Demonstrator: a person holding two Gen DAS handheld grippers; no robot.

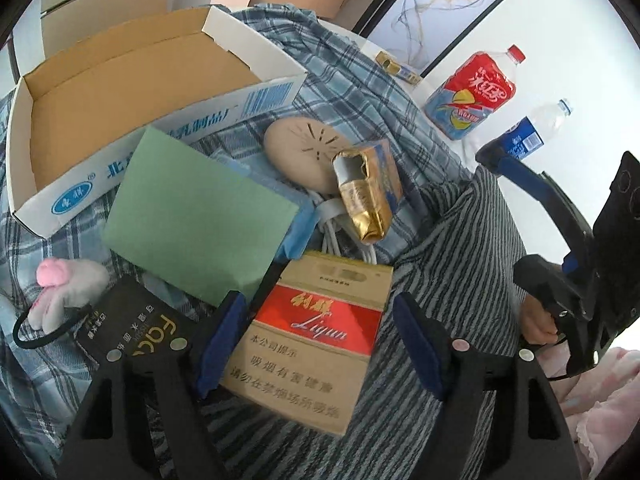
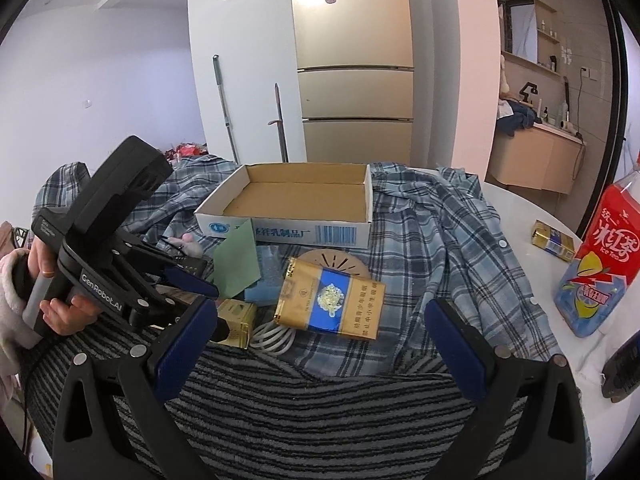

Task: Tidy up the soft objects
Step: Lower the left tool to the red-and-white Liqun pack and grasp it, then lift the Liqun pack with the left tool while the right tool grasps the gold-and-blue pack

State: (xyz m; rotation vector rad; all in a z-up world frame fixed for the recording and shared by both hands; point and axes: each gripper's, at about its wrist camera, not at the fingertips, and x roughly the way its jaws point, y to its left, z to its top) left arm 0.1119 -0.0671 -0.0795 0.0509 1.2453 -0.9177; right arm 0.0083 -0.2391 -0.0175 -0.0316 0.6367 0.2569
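Observation:
My left gripper (image 1: 320, 340) is open, its fingers either side of a red and tan cigarette pack (image 1: 316, 336) lying on a grey striped cloth (image 1: 452, 248). My right gripper (image 2: 320, 348) is open and empty above the striped cloth (image 2: 312, 420). A gold and blue cigarette pack (image 2: 332, 300) lies on a blue plaid shirt (image 2: 440, 232). An empty cardboard tray (image 2: 296, 194) stands behind; it also shows in the left wrist view (image 1: 132, 92). A small pink and grey plush toy (image 1: 64, 288) lies at the left.
A green paper sheet (image 1: 196, 212), a beige round disc (image 1: 304, 152), an opened gold pack (image 1: 368, 188), a black packet (image 1: 132, 328) and a white cable (image 2: 272, 338) lie around. An iced tea bottle (image 2: 600, 264) and a water bottle (image 1: 536, 130) stand on the white table at the right.

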